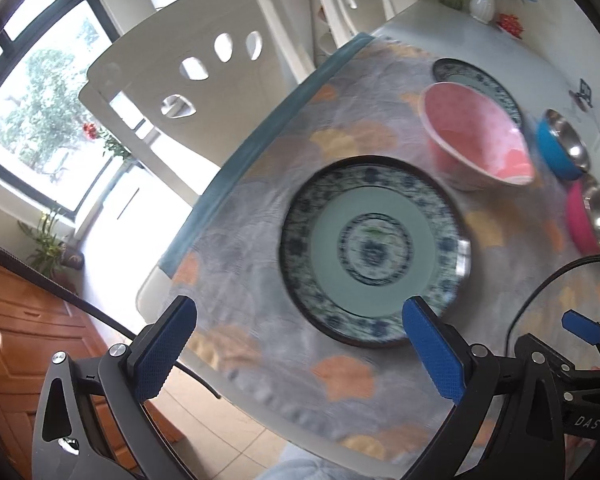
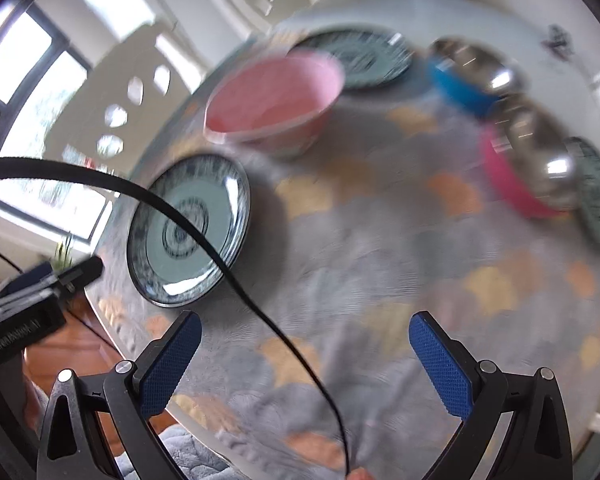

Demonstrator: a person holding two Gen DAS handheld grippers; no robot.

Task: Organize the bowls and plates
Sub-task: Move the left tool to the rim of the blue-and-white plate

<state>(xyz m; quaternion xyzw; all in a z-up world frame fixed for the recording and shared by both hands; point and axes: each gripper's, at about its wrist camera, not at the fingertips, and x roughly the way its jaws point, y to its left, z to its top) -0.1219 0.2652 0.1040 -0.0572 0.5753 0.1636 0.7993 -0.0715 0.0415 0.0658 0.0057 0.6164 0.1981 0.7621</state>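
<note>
Left tool [image 1: 296, 344]: jaws spread wide, empty, above the near table edge.
Right tool [image 2: 305, 360]: jaws apart, holding nothing.
Patterned plate [image 1: 374, 250]: flat on the table [image 1: 252, 264], near its left edge.
Pink bowl [image 1: 476, 136]: just beyond that plate.
Second plate [image 1: 476, 80]: behind the pink bowl.
Blue bowl [image 1: 560, 144], magenta bowl [image 1: 592, 216]: right side, steel-lined, side by side.

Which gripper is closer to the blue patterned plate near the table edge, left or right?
Left. The left gripper hangs open just short of the plate, one finger overlapping its near rim. The right gripper is open over bare tablecloth, with that plate off to its left.
</note>
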